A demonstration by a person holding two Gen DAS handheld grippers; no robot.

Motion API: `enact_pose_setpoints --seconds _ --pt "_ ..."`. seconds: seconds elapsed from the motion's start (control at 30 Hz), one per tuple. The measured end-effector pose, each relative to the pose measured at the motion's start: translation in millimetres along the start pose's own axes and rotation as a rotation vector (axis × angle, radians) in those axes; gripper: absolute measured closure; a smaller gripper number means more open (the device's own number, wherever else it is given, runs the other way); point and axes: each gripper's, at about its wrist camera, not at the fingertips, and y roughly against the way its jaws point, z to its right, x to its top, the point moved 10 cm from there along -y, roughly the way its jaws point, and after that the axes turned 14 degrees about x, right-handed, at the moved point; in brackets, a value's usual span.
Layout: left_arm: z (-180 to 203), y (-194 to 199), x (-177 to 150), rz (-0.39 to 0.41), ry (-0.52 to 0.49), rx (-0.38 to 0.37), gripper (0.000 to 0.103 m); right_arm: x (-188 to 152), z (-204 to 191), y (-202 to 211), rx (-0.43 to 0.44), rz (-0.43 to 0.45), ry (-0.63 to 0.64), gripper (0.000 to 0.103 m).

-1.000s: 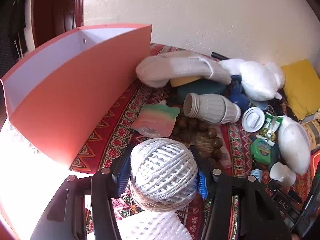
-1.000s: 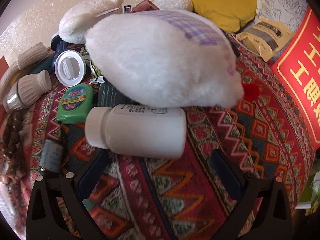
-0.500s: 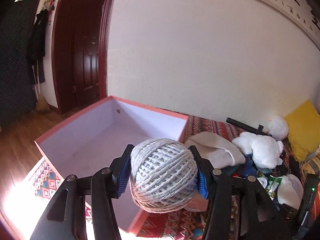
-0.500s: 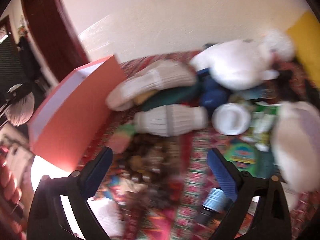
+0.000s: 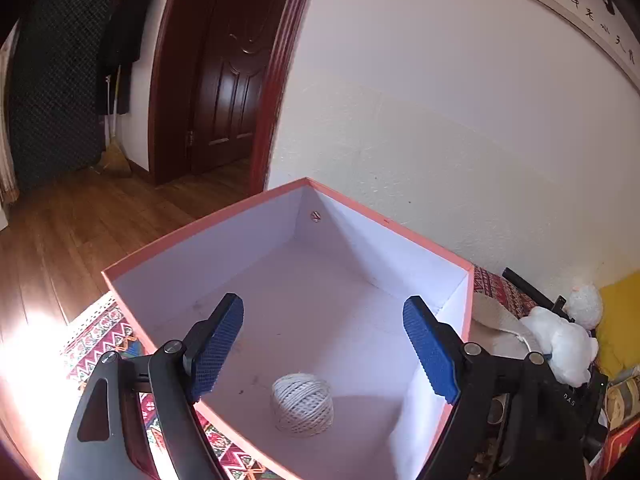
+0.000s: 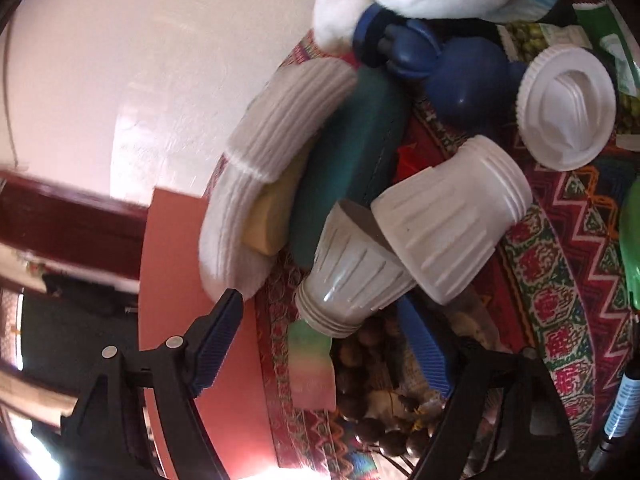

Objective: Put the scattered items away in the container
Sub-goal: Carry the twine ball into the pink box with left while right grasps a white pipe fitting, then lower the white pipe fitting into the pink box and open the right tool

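Observation:
The container is an orange box (image 5: 384,222) with a white inside. A ball of white twine (image 5: 302,404) lies on its floor near the front. My left gripper (image 5: 324,352) is open and empty above the box. My right gripper (image 6: 324,344) is open and empty, rolled sideways over the pile of items. Between its fingers lie two ribbed white cups (image 6: 408,240), a pink-green pouch (image 6: 312,364) and brown beads (image 6: 372,360). The box's orange wall (image 6: 180,280) shows at the left of the right wrist view.
The pile also holds a white knitted cloth (image 6: 256,168), a teal case (image 6: 352,152), a blue bottle (image 6: 448,68), a white lid (image 6: 566,106), a white plush toy (image 5: 560,340) and a yellow cushion (image 5: 620,320). All rest on a red patterned cloth (image 6: 560,280) against a white wall.
My left gripper opened and let go of the twine ball, which now lies in the box. My right gripper rolled sideways and came closer to the white cups.

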Motion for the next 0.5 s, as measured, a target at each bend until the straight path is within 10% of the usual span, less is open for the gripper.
enact_pose_setpoints --seconds 0.1,0.2,0.5 --pt "-21 -1 1 -0.004 0.032 0.024 0.021 4 10 -1 -0.053 0.033 -0.027 0.028" --pt "-35 -4 -1 -0.018 0.048 0.043 0.021 6 35 3 -0.112 0.069 -0.067 0.056" --pt "-62 4 -6 -0.009 0.037 0.071 0.021 -52 -25 60 0.074 0.034 0.079 0.057"
